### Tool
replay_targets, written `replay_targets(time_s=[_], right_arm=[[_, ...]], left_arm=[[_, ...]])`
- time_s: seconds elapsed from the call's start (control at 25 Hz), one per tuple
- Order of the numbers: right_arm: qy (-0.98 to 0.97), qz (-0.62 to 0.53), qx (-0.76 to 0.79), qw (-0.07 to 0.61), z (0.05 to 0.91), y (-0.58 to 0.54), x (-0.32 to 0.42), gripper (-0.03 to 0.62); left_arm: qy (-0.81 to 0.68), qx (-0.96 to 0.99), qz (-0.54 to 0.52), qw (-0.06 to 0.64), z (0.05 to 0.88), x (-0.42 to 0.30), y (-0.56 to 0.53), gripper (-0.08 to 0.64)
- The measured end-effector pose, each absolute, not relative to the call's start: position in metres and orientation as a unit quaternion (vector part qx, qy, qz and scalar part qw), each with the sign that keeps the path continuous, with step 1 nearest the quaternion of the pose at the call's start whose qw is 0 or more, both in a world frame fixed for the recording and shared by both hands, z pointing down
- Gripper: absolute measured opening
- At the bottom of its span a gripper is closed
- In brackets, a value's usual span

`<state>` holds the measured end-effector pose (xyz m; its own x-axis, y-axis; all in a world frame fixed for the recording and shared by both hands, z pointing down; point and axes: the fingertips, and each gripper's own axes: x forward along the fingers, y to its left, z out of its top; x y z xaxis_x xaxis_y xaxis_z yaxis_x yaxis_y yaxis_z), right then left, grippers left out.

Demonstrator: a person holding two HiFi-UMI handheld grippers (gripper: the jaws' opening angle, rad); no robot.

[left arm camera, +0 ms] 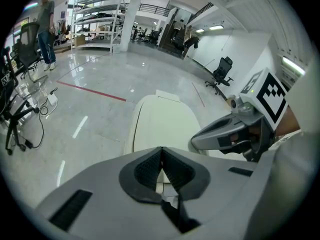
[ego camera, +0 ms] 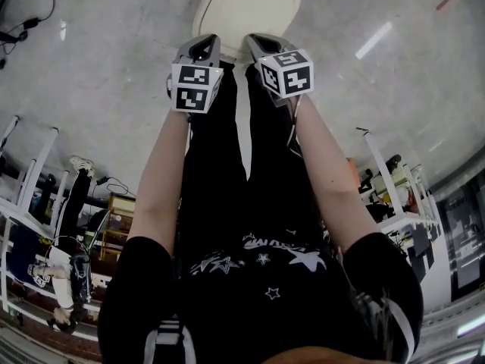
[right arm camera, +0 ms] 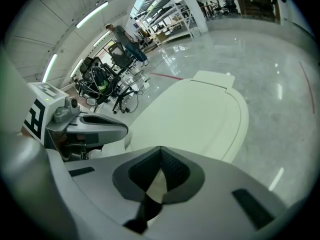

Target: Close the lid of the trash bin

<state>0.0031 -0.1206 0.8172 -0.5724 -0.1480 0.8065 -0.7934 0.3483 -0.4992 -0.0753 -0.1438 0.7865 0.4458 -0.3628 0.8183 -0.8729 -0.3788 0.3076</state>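
Since the cream plastic lid (ego camera: pixel 246 4) of the trash bin, at the top centre of the head view, already looks flat on the bin's rim, the step in hand seems to be seating it. The left gripper (ego camera: pixel 203 45), jaws pressed together and empty, hovers over the lid's near edge. The right gripper (ego camera: pixel 259 44), just beside it, is likewise closed on nothing. Pressing down evenly with both tips should settle it without skidding the bin across the grey polished floor (ego camera: pixel 98 67).
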Motion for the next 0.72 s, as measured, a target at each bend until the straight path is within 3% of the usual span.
replay_targets(time_s=[0.72], right_arm=[[-0.747,0.449,0.328,0.365,0.833,-0.118,0.003,0.006]], left_arm=[[-0.381,0.730,0.407,0.396,0.828,-0.073,-0.136,0.012]])
